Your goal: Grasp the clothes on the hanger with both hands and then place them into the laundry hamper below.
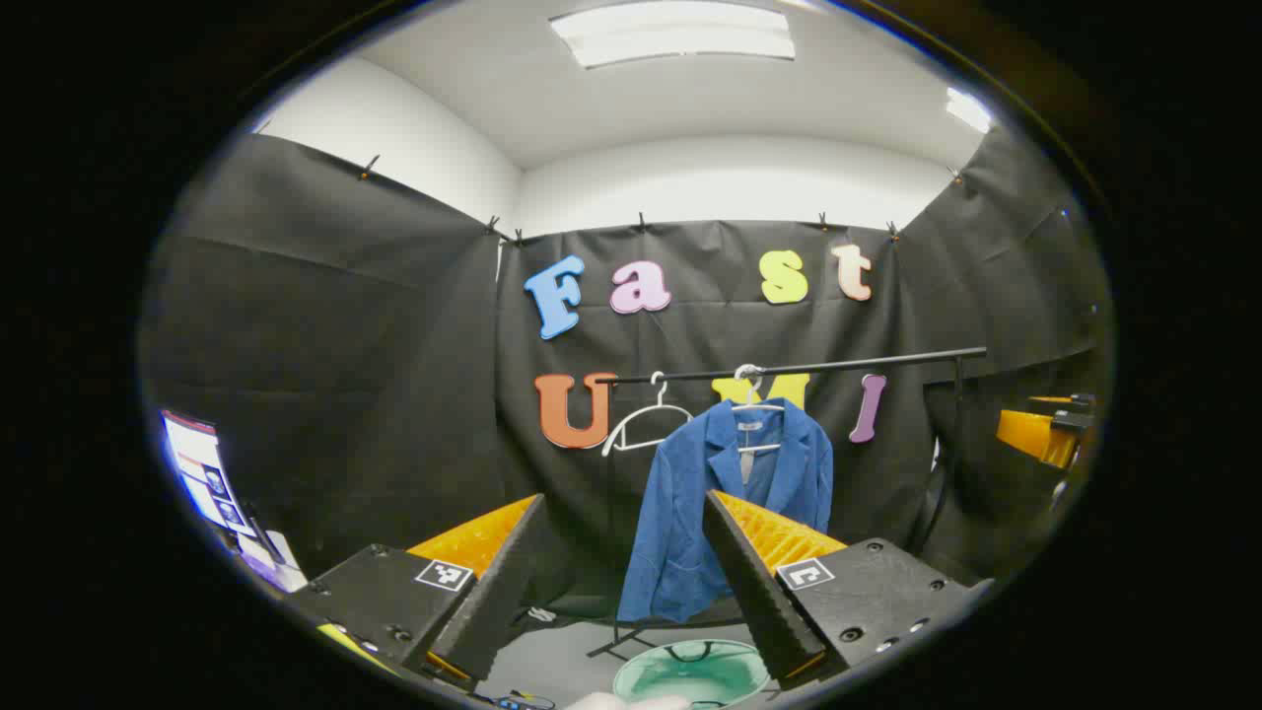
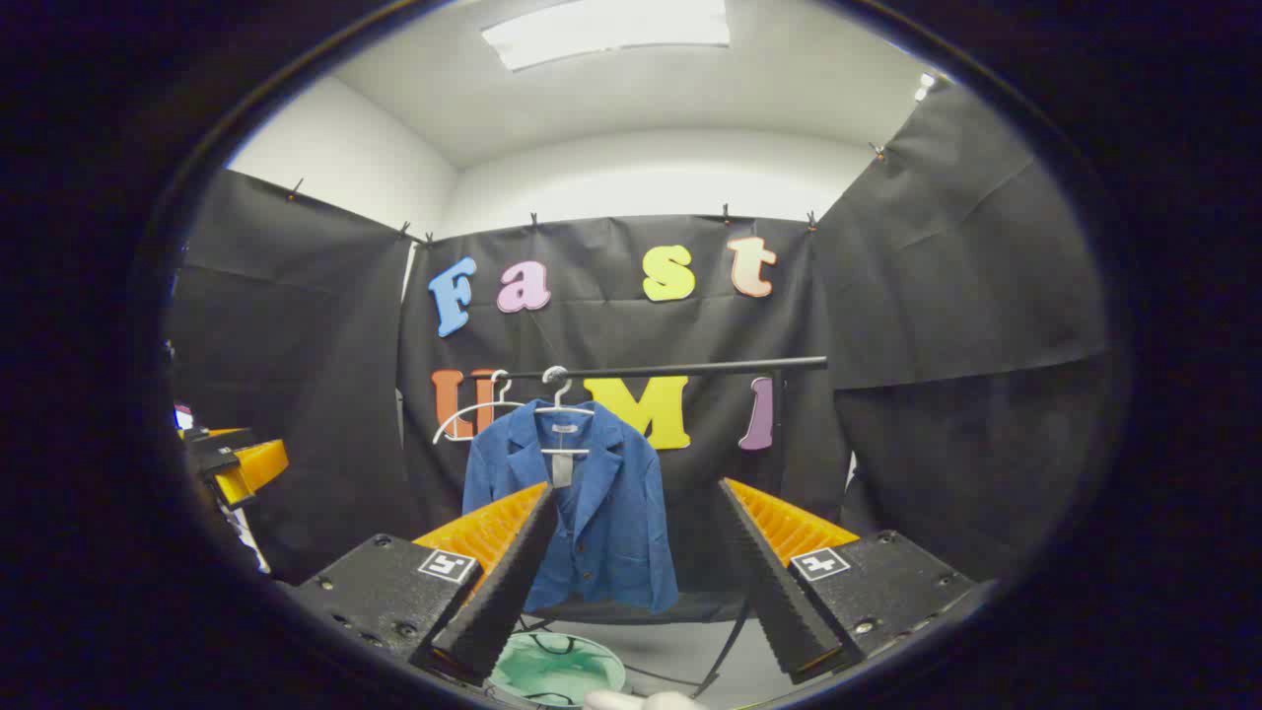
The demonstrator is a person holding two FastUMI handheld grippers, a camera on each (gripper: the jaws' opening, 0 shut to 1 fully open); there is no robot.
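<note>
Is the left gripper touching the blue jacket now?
Apart. In the left gripper view, the left gripper is open and the blue jacket hangs far behind on the rail.

A blue jacket [image 1: 725, 503] hangs on a white hanger [image 1: 754, 394] from a black rail [image 1: 804, 367], beside an empty white hanger [image 1: 646, 422] to its left. On the floor below the jacket stands a green hamper [image 1: 690, 673]. The left gripper [image 1: 623, 577] holds its fingers [image 1: 498, 582] wide apart, well short of the jacket. The other gripper [image 1: 1040, 429] shows far off at the right edge.
</note>
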